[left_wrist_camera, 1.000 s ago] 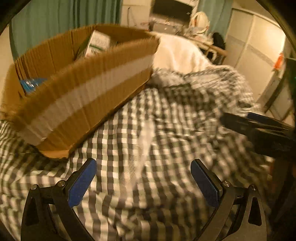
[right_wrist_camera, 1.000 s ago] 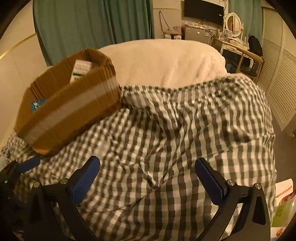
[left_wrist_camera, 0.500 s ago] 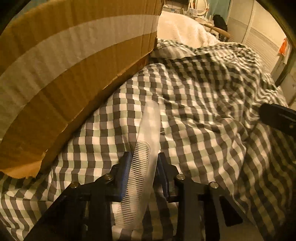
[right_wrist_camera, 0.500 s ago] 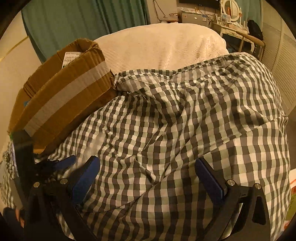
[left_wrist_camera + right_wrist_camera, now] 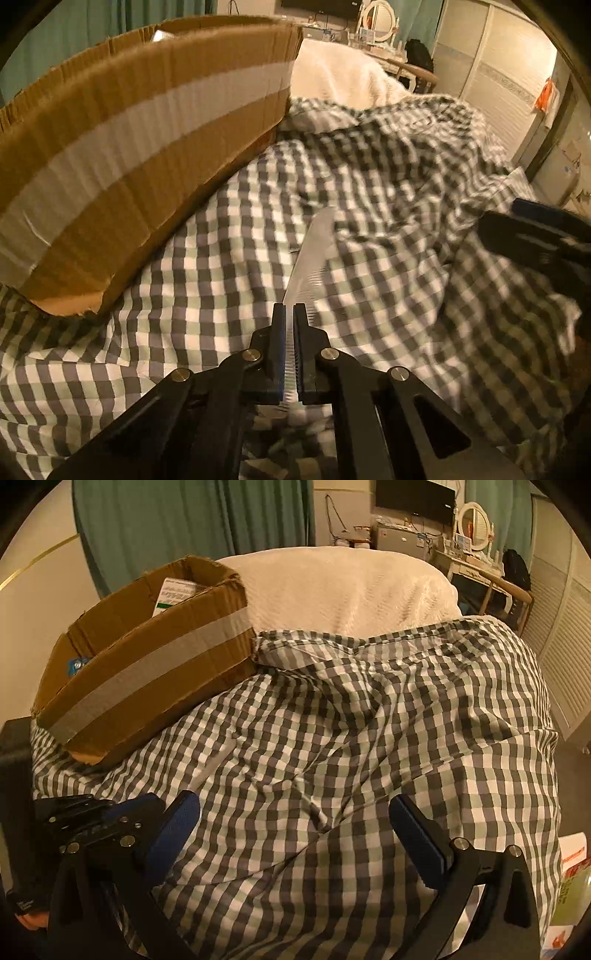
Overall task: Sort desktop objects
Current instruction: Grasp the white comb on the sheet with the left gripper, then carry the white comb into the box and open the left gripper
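Note:
My left gripper [image 5: 290, 308] is shut on a clear plastic comb [image 5: 312, 254], held edge-on and pointing away over the checked bedspread [image 5: 388, 206]. The open cardboard box [image 5: 140, 122] stands close on the left. In the right wrist view the box [image 5: 147, 672] holds a white-and-green carton [image 5: 173, 594] and something blue [image 5: 75, 664]. My right gripper [image 5: 295, 819] is open and empty above the bedspread. The left gripper [image 5: 107, 819] shows at its lower left; the comb is hidden there.
A white blanket [image 5: 340, 587] covers the far part of the bed. Green curtains [image 5: 192, 520], a TV [image 5: 413, 496] and a dresser with a mirror [image 5: 474, 528] stand behind. Louvred doors [image 5: 554, 627] are on the right. Packets [image 5: 569, 886] lie at lower right.
My left gripper went from open above the comb to shut on it, then lifted it off the bedspread, so the comb now sticks out edge-on. The right gripper stayed open and rose slightly.

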A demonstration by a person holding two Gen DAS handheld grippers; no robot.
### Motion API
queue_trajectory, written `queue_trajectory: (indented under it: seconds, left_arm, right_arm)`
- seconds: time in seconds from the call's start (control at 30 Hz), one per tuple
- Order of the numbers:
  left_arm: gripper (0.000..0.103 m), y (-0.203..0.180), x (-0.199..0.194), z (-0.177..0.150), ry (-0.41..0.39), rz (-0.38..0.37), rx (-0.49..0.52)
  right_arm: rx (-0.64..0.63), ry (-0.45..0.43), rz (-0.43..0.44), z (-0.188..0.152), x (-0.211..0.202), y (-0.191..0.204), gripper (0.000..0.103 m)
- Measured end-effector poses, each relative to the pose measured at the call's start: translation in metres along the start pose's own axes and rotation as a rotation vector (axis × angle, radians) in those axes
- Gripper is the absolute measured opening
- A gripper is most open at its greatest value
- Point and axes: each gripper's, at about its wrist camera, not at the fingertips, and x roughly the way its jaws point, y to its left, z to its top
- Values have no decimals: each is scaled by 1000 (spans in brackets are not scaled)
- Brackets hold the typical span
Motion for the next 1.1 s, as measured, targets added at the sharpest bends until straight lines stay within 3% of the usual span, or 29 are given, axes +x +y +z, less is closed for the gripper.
queue_trajectory:
  seconds: [0.13, 0.17, 0.23, 0.27, 0.3, 0.37, 0.47, 0.53, 0.6, 0.67, 0.87, 0.97, 1.0, 1.03, 1.1]
  left_arm:
    - [8, 0, 8, -3, 20, 10, -3]
    - [16, 0, 6, -2, 18, 4, -4]
    - [45, 0, 4, 0, 9, -9, -13]
    - [67, 0, 3, 0, -3, -8, -19]
    - [72, 0, 0, 0, -27, -9, -22]
    - [72, -2, 0, 3, -40, -9, -11]
    - [72, 0, 19, 11, 12, 3, -5]
    - [71, 4, 33, 12, 58, -15, -30]
    - [48, 4, 35, 11, 59, 2, -18]
    - [27, 2, 32, 10, 59, -34, -4]
    - [26, 0, 18, 5, 20, -43, -14]
    - [24, 4, -8, 6, -45, -72, -45]
    - [8, 5, -20, 7, -76, -77, -52]
    - [3, 5, -34, 9, -108, -81, -54]
    - [3, 5, -61, 18, -180, -99, -60]
  right_arm:
    - [6, 12, -2, -2, 3, -2, 102]
    - [12, 18, 0, -3, 4, -3, 102]
    - [22, 27, 6, -3, 7, -5, 102]
    - [25, 30, 8, -3, 8, -6, 102]
    - [27, 34, 11, -4, 9, -6, 102]
    - [28, 43, 16, -4, 12, -7, 102]
    - [26, 55, 20, -5, 16, -6, 102]
    - [24, 57, 21, -6, 17, -6, 102]
    - [27, 56, 23, -6, 17, -6, 102]
    - [33, 60, 24, -6, 17, -7, 102]
    - [27, 53, 11, -6, 16, -3, 102]
    - [35, 29, 11, -5, 9, -4, 102]
    - [37, 22, 16, -5, 6, -5, 102]
    - [38, 12, 21, -3, 3, -5, 102]
    - [37, -11, 36, 3, -5, -3, 102]
